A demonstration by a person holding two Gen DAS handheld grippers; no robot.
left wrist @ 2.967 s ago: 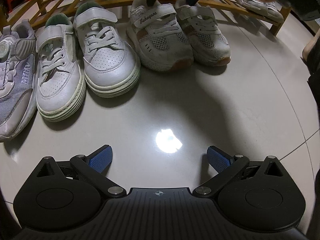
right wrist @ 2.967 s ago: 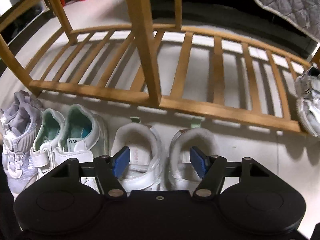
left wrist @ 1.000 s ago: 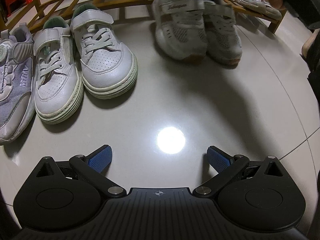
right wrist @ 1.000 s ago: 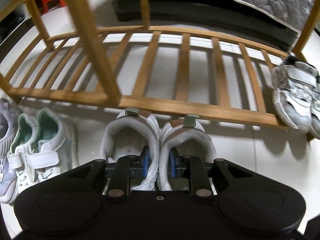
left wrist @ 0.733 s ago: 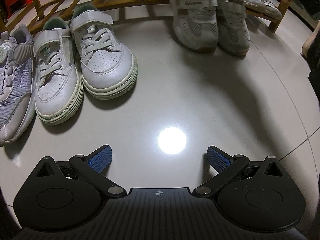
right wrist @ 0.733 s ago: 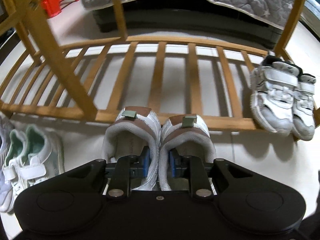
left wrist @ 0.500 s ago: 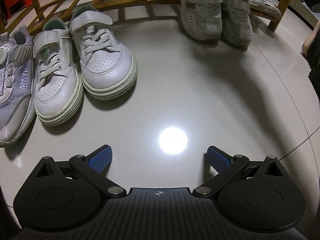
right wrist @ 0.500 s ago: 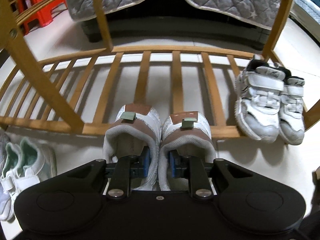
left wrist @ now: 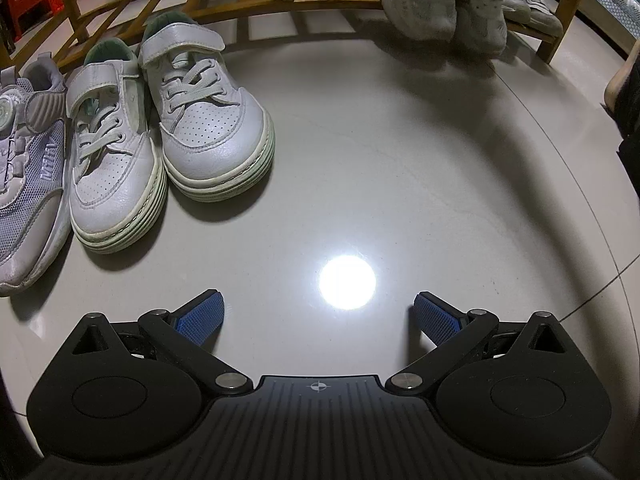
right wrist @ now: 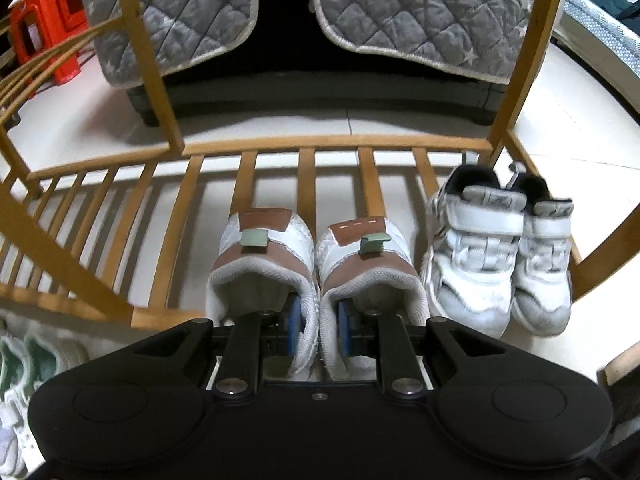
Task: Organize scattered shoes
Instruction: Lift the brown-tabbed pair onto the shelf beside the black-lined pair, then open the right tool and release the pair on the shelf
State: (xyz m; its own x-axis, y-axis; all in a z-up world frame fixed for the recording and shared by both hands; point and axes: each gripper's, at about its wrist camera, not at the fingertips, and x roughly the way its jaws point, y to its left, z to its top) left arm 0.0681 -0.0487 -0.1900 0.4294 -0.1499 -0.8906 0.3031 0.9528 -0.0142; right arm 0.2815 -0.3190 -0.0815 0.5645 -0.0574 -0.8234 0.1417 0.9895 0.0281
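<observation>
My right gripper (right wrist: 319, 328) is shut on a pair of white mesh shoes with brown heels (right wrist: 316, 252), one blue pad inside each shoe pinching their inner walls together. The pair hangs over the slats of the low wooden rack (right wrist: 304, 146), just left of a white strap pair (right wrist: 496, 256) that sits on the rack. In the left wrist view the held pair (left wrist: 436, 0) is lifted at the top right, blurred. My left gripper (left wrist: 319, 314) stands open over bare floor. A white lace-up pair (left wrist: 160, 136) and a lilac shoe (left wrist: 24, 168) rest on the floor at left.
Wooden rack uprights (right wrist: 148, 60) rise on both sides of the held pair. Grey quilted covers (right wrist: 420, 12) hang behind the rack, and a red stool (right wrist: 44, 28) stands at the far left. A lamp's glare (left wrist: 347, 282) shows on the glossy floor tiles.
The right gripper has carried the brown-heeled pair up and to the right, from the floor in front of the rack to over its slats beside the white strap pair. The left gripper stayed still.
</observation>
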